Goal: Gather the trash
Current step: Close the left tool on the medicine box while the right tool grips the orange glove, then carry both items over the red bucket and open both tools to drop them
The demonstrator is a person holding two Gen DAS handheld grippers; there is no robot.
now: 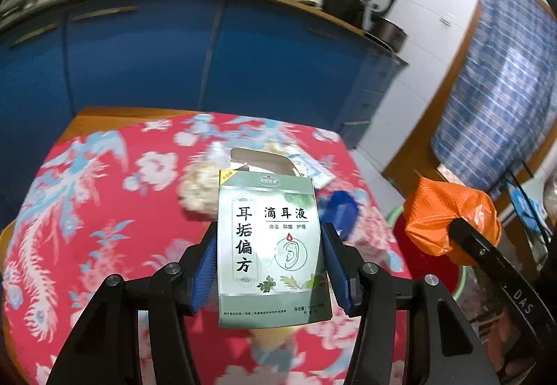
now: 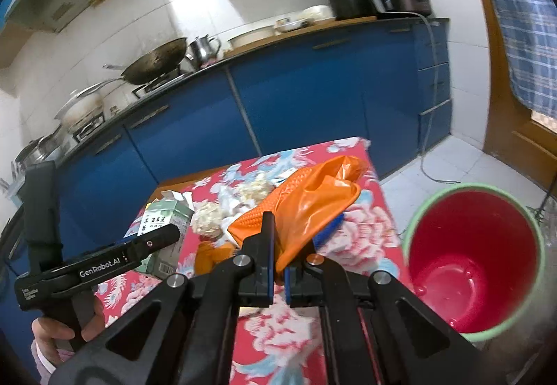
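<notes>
Both claws are loaded right now. The left claw [image 1: 268, 266] is clamped on a green medicine box [image 1: 269, 245] with its top flap torn open, blue pads squeezing it from both sides, held up over the table [image 1: 87, 211] with the red floral cloth. The right claw [image 2: 277, 275] is pinched nearly together on a crumpled orange plastic bag [image 2: 306, 207], which bulges out above the pads.

The red bin [image 2: 477, 256] with the green rim sits on the floor off the table's edge, at about 3 o'clock in the right wrist view. From that angle it looks bare inside, though I can't see the whole bottom, so my guess is nothing or nearly nothing has gone in yet.

Still left on the table: a couple of wadded white tissue balls [image 2: 207, 219] toward 12 o'clock from the box, something orange-yellow [image 2: 209, 254] beside them, a blue item [image 1: 343, 209] mostly hidden behind the bag, and a small wrapper [image 1: 318, 172] further back. So I'd call it early going: two pieces lifted, none dropped, several waiting.
</notes>
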